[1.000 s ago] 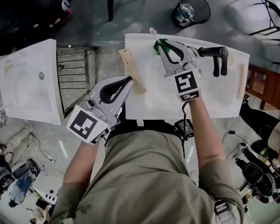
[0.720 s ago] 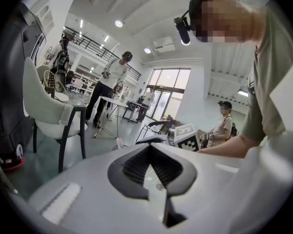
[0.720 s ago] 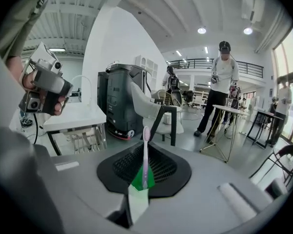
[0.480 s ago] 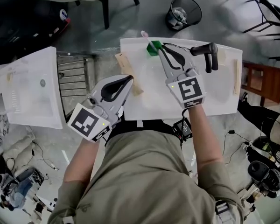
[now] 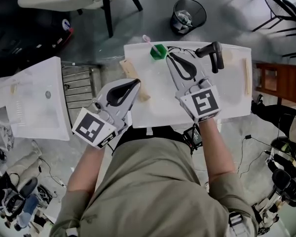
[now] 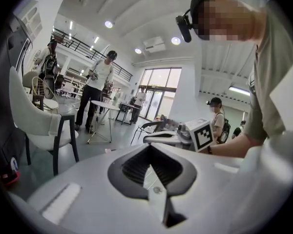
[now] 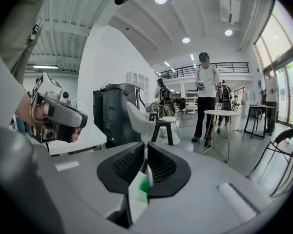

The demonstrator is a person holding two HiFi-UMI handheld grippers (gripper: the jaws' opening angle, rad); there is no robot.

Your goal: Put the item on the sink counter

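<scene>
Your right tool (image 5: 166, 56) is clamped on the green item (image 5: 159, 52). In the right gripper view the jaws pinch its green-and-white body (image 7: 143, 183) between the ribbed pads, and a pale stem runs out past the tips. In the head view the item sits over the far edge of the white sink tabletop (image 5: 232, 107), left of the black faucet (image 5: 213, 54), with the stem poking out beyond the rim. You cannot tell from here whether the green body is resting on the surface or is held just above it. Your left tool (image 5: 137, 83) has its jaws together with nothing between them, which the left gripper view (image 6: 150, 147) confirms. It hangs near the tabletop's left edge, over the wooden strip (image 5: 133, 75) that lies there, and takes no part in the carry. A second pale strip (image 5: 246, 75) lies along the right side, well apart from the item. Judgement on progress: transport looks essentially done, since the item is at the tabletop and in a plausible spot. What remains is the last bit, which is to settle it flat if it isn't down already, part the right jaws, and back off without dragging it. With the item so close to the far rim and the stem overhanging, place it a little inward so it doesn't tip off.
</scene>
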